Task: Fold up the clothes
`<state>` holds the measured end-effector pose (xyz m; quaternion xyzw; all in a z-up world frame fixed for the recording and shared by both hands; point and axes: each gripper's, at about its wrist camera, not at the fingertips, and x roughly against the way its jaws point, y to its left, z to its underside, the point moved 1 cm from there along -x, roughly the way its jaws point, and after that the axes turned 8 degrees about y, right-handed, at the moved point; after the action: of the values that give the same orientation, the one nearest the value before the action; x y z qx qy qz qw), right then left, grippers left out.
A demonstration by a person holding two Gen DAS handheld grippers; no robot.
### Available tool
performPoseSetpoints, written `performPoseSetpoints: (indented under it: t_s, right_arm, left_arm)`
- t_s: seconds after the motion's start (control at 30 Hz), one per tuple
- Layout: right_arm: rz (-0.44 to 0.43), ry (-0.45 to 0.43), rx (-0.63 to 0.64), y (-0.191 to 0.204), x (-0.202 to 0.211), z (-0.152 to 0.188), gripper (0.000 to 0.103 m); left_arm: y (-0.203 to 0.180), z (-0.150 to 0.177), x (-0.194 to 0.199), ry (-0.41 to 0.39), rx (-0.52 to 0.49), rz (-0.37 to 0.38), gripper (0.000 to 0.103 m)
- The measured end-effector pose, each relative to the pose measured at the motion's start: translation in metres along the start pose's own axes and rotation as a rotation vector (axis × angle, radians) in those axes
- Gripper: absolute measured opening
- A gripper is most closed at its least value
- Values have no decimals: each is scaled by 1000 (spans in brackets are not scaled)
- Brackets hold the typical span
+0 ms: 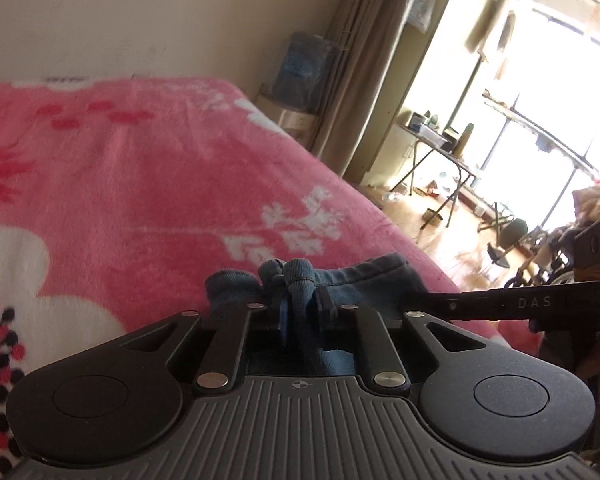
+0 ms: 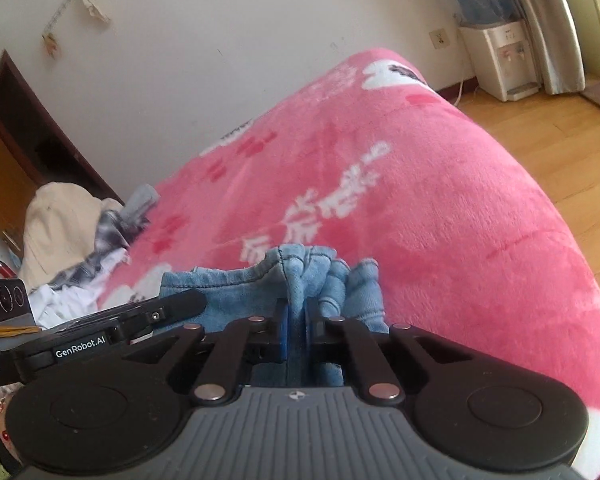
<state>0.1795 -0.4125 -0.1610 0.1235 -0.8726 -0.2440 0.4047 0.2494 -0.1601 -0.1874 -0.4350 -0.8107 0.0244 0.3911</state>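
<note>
Nearest: L gripper (image 1: 296, 312) is clamped on a bunched fold of the blue garment (image 1: 364, 280), cloth pinched between the blue pads and knotted up above them. R gripper (image 2: 298, 320) is likewise clamped on the same garment's edge, a ridge of light-blue fabric standing up between its pads. Both grips sit close together; each gripper's body shows at the side of the other's view.

The garment lies on the pink blanket (image 1: 148, 184) near the bed's front edge, toward the corner by the floor, w/ its hem running between the two grips.

Farther: a heap of other clothes (image 2: 84, 248) at the far-left edge of the bed; a water dispenser (image 2: 500, 60) by the wall.

Risks, as I judge: both pinches are thick wads, so layers could be caught unevenly and the fold would come out crooked; plush blanket may drag the cloth; being near the edge, slack could slide off the bed.

Writing: "GenRobot.AI" and "DAS" on the gripper bodies; smaller print under it not legible.
</note>
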Motion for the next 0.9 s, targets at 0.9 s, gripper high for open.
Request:
performPoseSetpoints:
  t_s: [0.9]
  right_arm:
    - [94,70,367,61,106,-5,7]
  left_arm:
    - [-83,17,127,-85,-149,-212,39]
